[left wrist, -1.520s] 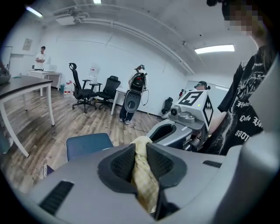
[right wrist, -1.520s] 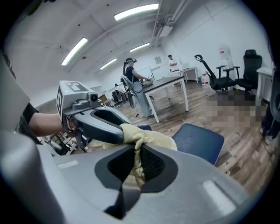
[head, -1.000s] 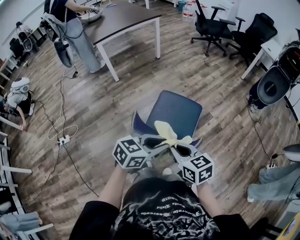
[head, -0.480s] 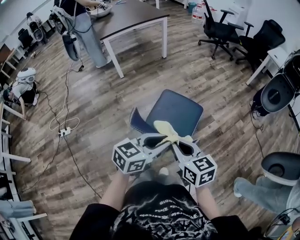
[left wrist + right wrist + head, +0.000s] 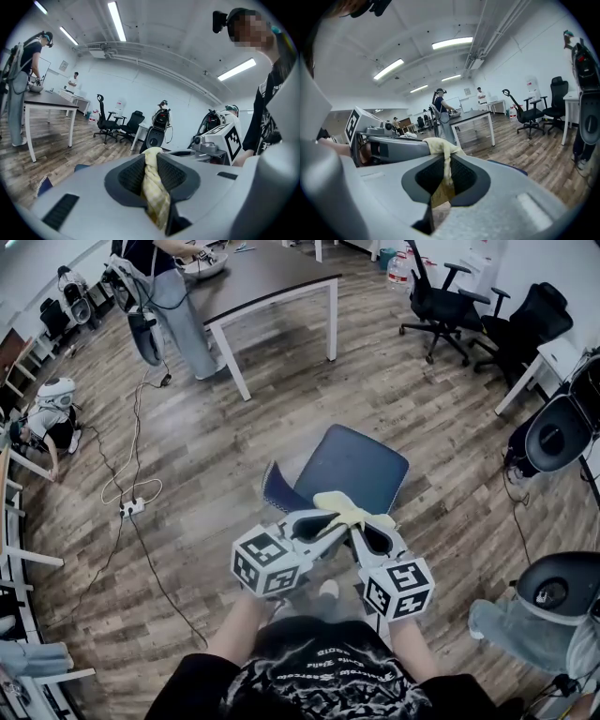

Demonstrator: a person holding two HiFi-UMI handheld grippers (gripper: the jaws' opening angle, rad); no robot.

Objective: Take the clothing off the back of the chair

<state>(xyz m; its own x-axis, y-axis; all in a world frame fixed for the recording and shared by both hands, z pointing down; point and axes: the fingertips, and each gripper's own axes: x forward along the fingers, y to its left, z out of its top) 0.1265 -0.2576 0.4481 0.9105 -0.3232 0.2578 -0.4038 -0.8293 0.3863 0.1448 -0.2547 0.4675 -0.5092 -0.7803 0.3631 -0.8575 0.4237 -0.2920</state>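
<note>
Wood-plank floor (image 5: 394, 399) is noted across the room. A dark-topped table (image 5: 272, 273) on white legs is set at upper left, and a standing person (image 5: 178, 320) is seen at its left end. One black office chair (image 5: 441, 296) is parked at upper right, a second black office chair (image 5: 530, 320) just beside it. A white power strip (image 5: 130, 509) is laid on the floor at left, and a cable (image 5: 137, 432) is run from it toward the person. A ceiling light strip (image 5: 117, 21) is lit overhead.
</note>
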